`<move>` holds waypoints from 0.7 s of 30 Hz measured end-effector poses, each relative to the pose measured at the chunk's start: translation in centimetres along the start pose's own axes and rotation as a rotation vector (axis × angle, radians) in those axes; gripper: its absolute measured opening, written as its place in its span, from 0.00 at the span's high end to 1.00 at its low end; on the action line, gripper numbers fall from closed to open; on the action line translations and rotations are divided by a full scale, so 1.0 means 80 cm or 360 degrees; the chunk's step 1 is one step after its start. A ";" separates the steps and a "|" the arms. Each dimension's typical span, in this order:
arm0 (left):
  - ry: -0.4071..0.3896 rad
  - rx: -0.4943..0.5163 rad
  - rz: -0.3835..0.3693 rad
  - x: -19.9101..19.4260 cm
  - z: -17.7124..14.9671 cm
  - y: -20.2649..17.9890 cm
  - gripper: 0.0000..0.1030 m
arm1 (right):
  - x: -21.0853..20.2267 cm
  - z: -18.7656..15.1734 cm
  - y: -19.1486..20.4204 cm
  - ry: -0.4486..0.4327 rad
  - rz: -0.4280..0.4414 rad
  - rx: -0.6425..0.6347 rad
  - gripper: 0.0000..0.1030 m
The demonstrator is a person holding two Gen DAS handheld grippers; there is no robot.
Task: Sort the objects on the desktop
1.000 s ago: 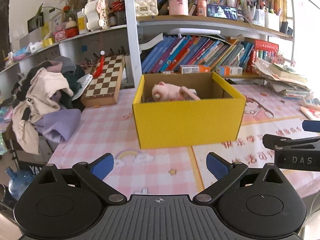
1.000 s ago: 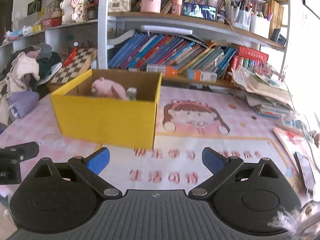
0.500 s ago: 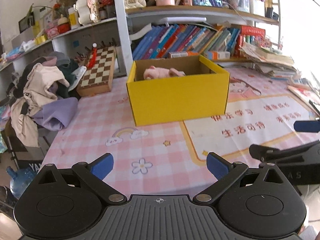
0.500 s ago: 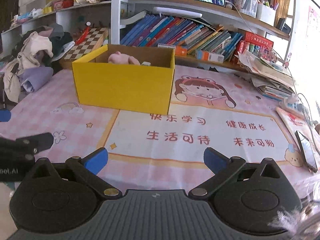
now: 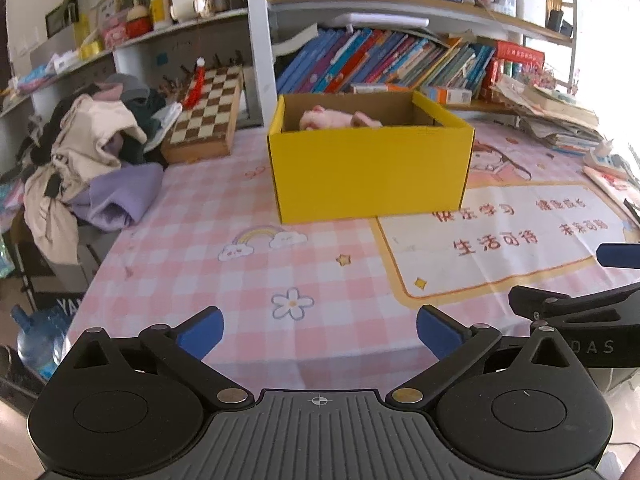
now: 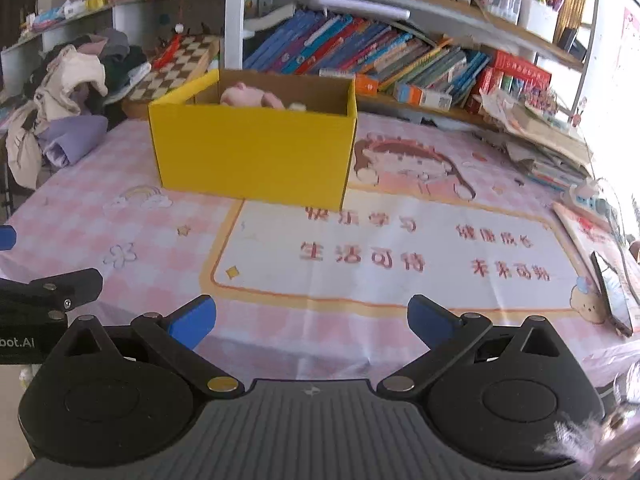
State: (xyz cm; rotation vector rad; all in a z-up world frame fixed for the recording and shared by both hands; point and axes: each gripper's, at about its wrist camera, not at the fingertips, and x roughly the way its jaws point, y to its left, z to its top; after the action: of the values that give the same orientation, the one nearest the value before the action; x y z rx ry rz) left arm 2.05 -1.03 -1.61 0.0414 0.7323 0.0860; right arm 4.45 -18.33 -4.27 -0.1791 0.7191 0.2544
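Note:
A yellow cardboard box [image 5: 370, 172] stands on the pink checked tablecloth, also in the right wrist view [image 6: 252, 160]. A pink plush toy [image 5: 336, 119] lies inside it, its top showing over the rim [image 6: 250, 97]. My left gripper [image 5: 318, 330] is open and empty, near the table's front edge, well short of the box. My right gripper [image 6: 310, 320] is open and empty, also near the front edge. Each gripper's side shows at the edge of the other's view.
A pile of clothes [image 5: 88, 152] hangs at the table's left. A chessboard [image 5: 206, 116] leans behind the box. Rows of books [image 5: 380, 66] fill the shelf at the back. Stacked papers [image 6: 548, 148] and a phone [image 6: 610, 288] lie at the right.
Both grippers have pulled back from the yellow box toward the table's front edge. Both stayed open and empty. The box and plush toy have not moved.

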 end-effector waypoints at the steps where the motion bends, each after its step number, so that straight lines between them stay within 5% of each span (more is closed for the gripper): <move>1: 0.0013 0.0006 -0.0004 0.002 -0.001 -0.001 0.00 | 0.002 -0.001 -0.001 0.0018 0.0008 0.0008 0.00; 21: 0.0077 0.0058 -0.0022 0.004 -0.005 -0.011 0.00 | 0.007 -0.003 -0.007 0.0063 0.0029 0.0012 0.00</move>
State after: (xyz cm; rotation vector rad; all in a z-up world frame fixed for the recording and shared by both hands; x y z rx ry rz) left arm 2.02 -1.84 -2.18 0.0694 0.7824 0.0604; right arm 4.89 -18.80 -4.78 -0.1708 0.7611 0.2658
